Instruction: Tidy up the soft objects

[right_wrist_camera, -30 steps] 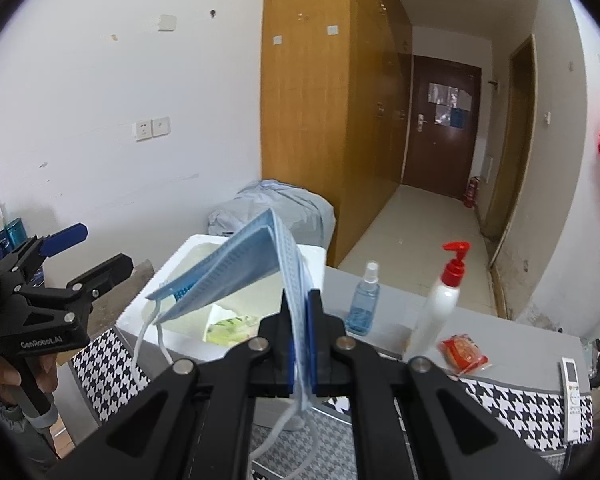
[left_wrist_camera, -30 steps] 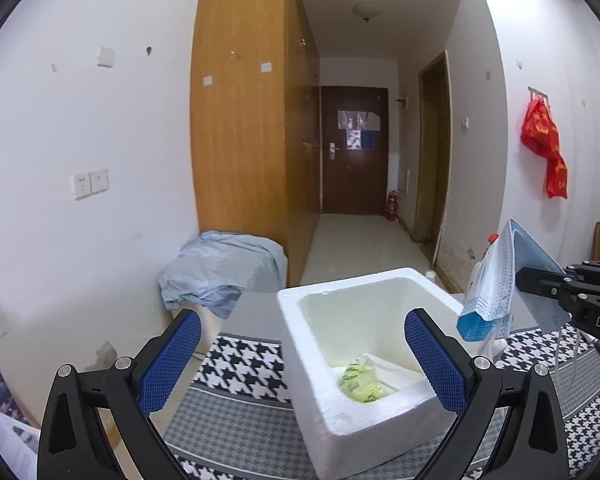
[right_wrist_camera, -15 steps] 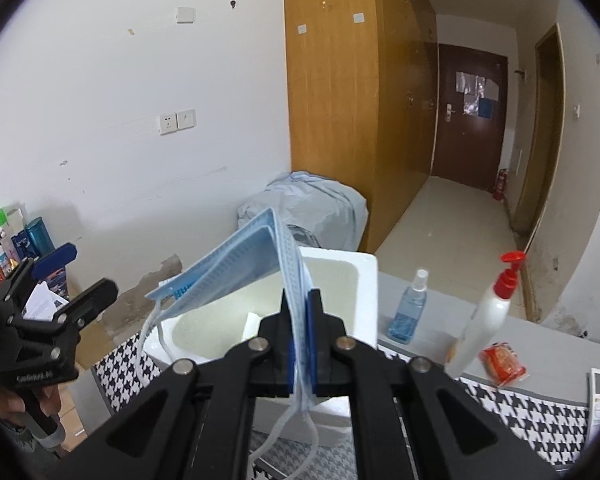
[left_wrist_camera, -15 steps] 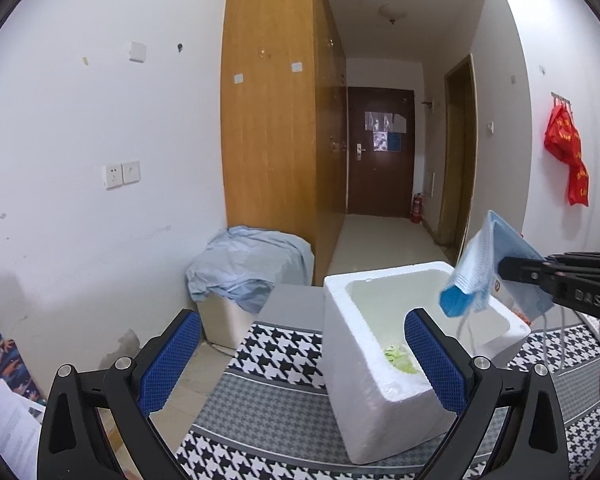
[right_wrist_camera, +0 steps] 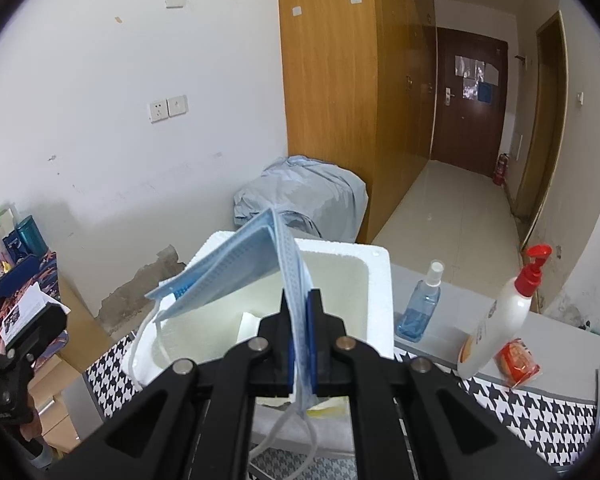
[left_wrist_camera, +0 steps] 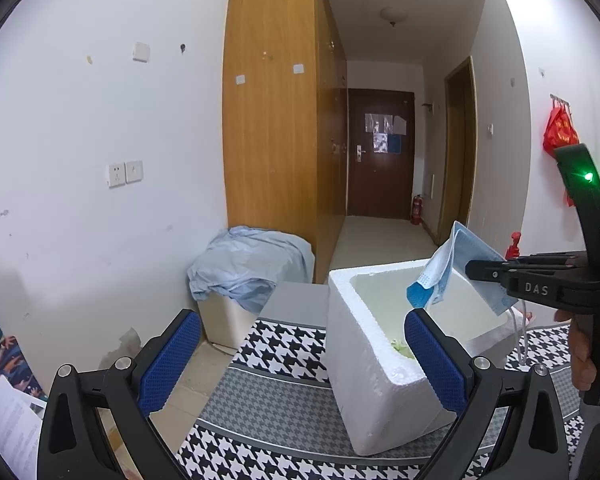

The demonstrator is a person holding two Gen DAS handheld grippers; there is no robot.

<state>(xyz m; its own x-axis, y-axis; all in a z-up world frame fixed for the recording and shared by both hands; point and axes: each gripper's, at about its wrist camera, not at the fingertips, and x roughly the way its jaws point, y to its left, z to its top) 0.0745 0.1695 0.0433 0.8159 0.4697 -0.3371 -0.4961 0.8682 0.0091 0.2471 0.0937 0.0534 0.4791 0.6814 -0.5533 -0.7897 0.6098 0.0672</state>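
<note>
Right gripper [right_wrist_camera: 299, 336] pinches a pleated blue face mask [right_wrist_camera: 236, 276], folded, white ear loops dangling, held over the open white styrofoam box [right_wrist_camera: 374, 280]. Box grainy, thick-walled, sits on houndstooth cloth [left_wrist_camera: 284, 344]. Left gripper [left_wrist_camera: 300, 354] spread wide, blue ribbed pads [left_wrist_camera: 170, 360] holding nothing, beside the box.

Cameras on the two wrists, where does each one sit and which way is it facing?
Left wrist: on the open left claw, facing the foam box and hallway; its blue pads show, plus the right claw.
Right wrist: on the right claw, shut on a mask, above the box; the left claw sits at left.
Shared: box, mask, wardrobe.
</note>
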